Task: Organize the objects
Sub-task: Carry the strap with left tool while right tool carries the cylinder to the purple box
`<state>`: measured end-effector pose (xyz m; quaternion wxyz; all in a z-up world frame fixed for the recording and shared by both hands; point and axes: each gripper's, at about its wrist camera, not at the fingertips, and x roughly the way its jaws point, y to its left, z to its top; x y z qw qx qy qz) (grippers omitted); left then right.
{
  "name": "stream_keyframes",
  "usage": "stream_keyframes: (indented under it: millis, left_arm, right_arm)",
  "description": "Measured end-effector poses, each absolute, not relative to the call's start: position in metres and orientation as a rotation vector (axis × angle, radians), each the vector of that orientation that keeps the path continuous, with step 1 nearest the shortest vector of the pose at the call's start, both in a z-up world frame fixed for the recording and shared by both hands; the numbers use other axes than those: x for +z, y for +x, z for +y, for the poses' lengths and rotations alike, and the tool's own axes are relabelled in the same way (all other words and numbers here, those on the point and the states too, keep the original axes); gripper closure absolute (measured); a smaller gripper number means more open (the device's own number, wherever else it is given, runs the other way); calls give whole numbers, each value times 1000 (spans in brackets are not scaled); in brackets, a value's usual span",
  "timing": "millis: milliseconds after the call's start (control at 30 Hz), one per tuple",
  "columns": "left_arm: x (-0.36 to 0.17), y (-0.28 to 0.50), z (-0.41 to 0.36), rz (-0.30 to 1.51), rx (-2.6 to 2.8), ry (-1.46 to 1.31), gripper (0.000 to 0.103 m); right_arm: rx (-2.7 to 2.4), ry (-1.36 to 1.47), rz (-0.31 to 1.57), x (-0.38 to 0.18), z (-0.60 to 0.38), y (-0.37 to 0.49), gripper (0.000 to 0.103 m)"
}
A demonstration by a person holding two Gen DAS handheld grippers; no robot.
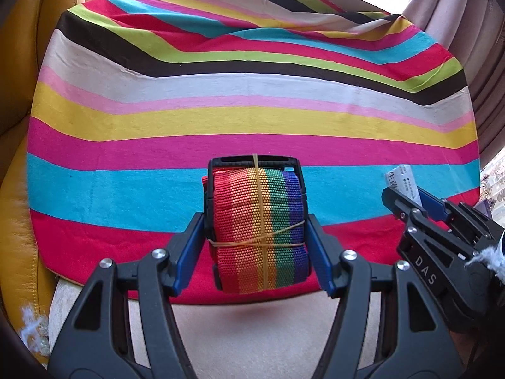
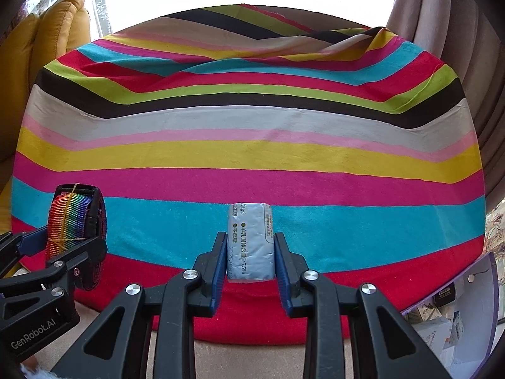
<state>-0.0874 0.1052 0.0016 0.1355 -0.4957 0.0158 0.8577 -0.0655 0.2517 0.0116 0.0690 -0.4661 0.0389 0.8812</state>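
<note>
Rolled strap [image 1: 257, 230] upright, buckle topmost.

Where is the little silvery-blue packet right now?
The silvery-blue foil packet is pinched in the right gripper, held above the striped cloth, right of the rainbow strap roll in the left gripper.

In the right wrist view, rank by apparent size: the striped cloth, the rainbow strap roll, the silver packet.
1. striped cloth, by far the largest.
2. rainbow strap roll.
3. silver packet, only slightly smaller than the roll; both sit near the camera, so that order is unsure.
</note>
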Motion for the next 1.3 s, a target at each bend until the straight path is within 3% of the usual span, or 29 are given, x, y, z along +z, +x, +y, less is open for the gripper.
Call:
stream_keyframes:
  millis: [1300]
  left_arm:
    - [30, 12, 180, 120, 2370, -1237, 37]
  right_arm:
    - [2596, -1215, 370, 44, 323, 73, 73]
